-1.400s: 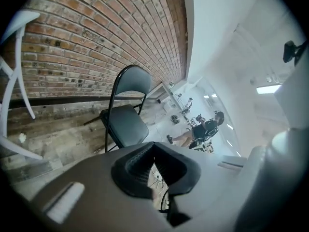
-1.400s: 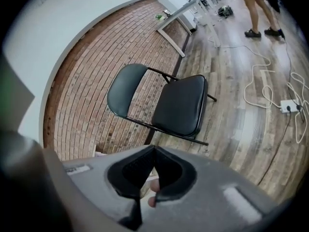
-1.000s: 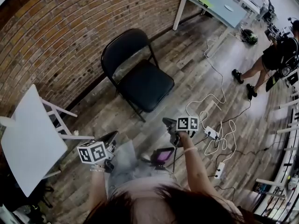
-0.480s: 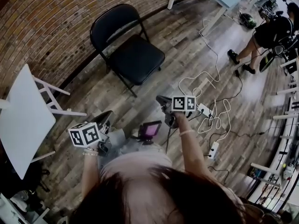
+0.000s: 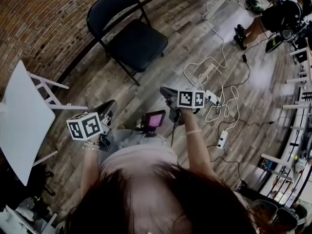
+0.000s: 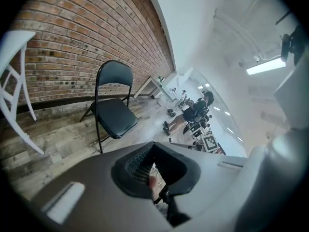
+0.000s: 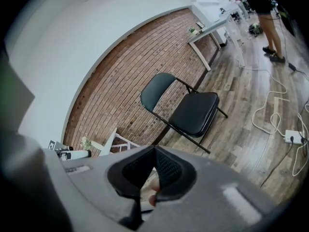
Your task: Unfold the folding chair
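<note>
- The folding chair [image 5: 136, 38] is seen unfolded, set upright on the wooden floor [image 5: 195, 48] beside the brick wall [image 5: 44, 23].
- The left claw [image 5: 108, 108] is held closed on nothing, well apart from the folding chair.
- The right claw [image 5: 165, 92] is likewise closed and empty.

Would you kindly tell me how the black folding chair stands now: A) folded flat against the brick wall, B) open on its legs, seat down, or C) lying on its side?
B: the black folding chair stands on its legs on the wooden floor, seat down and backrest up.
</note>
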